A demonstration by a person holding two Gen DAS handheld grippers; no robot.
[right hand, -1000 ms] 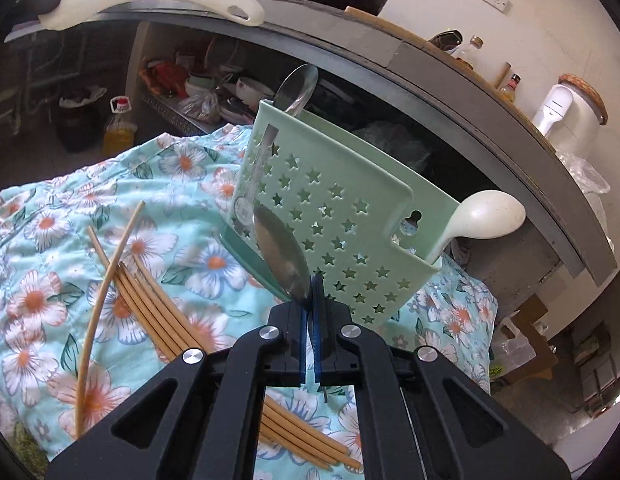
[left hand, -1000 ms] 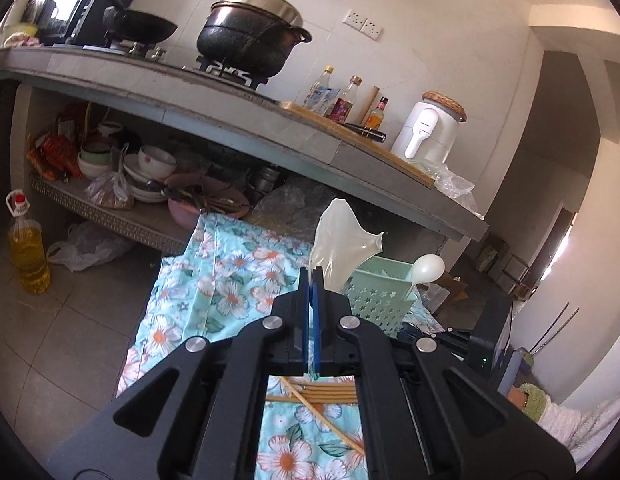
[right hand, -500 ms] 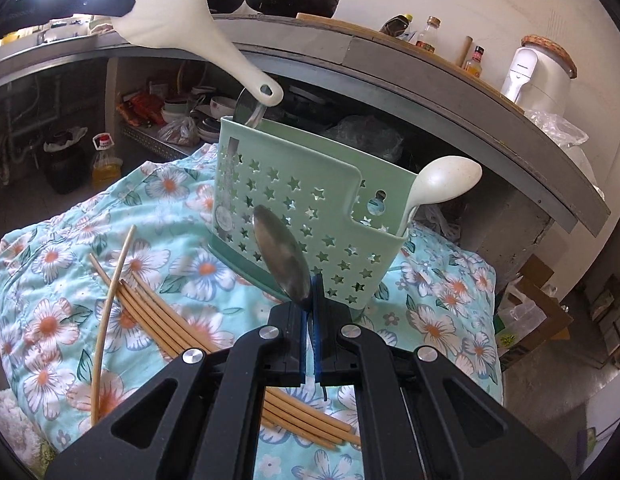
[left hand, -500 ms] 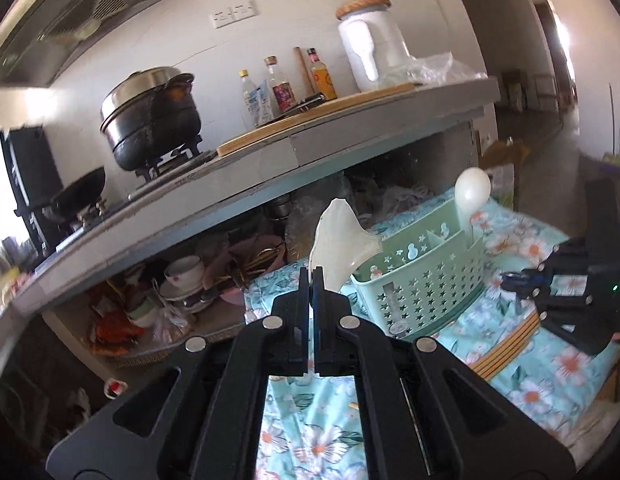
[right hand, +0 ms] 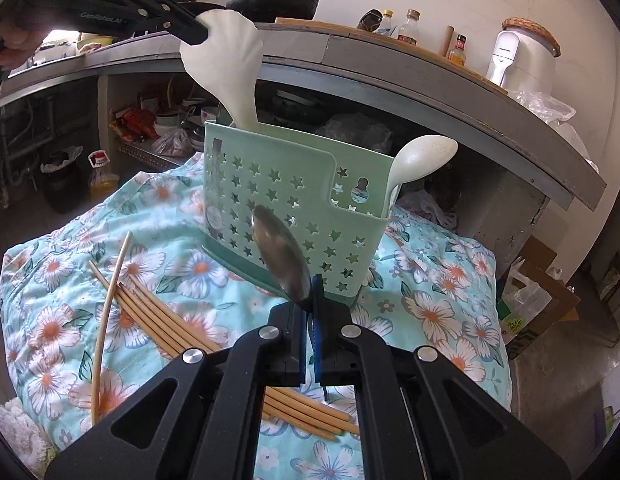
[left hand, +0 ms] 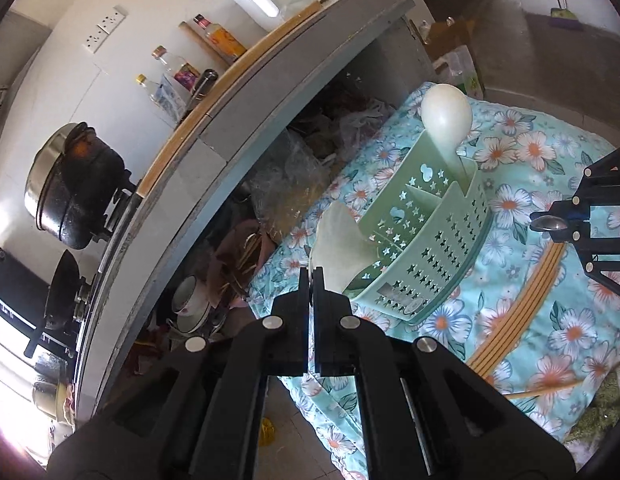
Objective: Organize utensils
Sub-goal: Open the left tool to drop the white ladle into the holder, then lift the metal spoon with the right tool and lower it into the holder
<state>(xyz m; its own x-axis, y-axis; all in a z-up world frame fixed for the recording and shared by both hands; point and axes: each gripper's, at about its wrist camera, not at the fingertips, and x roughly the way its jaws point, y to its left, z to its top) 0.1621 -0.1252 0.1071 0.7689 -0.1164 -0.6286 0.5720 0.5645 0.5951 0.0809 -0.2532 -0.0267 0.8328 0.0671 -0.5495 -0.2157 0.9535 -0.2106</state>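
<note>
Two grippers are each clamped on a utensil beside the green basket [right hand: 286,204], which stands upright at the centre of the right wrist view on a flowered cloth [right hand: 430,312]. At the upper left of that view the left gripper [right hand: 198,28] has its jaws pressed together on the broad head of a white rice paddle [right hand: 226,60]; the paddle's narrow handle dips behind the basket's left rim, into its left end. At bottom centre the right gripper [right hand: 309,300] pinches a metal spoon [right hand: 280,256] just below its shiny oval bowl, which stands in front of the basket's star-punched plastic wall; whether they touch cannot be told. A smooth white spoon [right hand: 422,156] leans out of the basket's right compartment. Thin wooden chopsticks [right hand: 158,320] lie in a loose bundle on the cloth at lower left, well apart from the basket, with bare cloth between. In the left wrist view the middle compartments of the basket [left hand: 426,232] look empty, and a grey counter edge [left hand: 270,92] overhangs close behind
</note>
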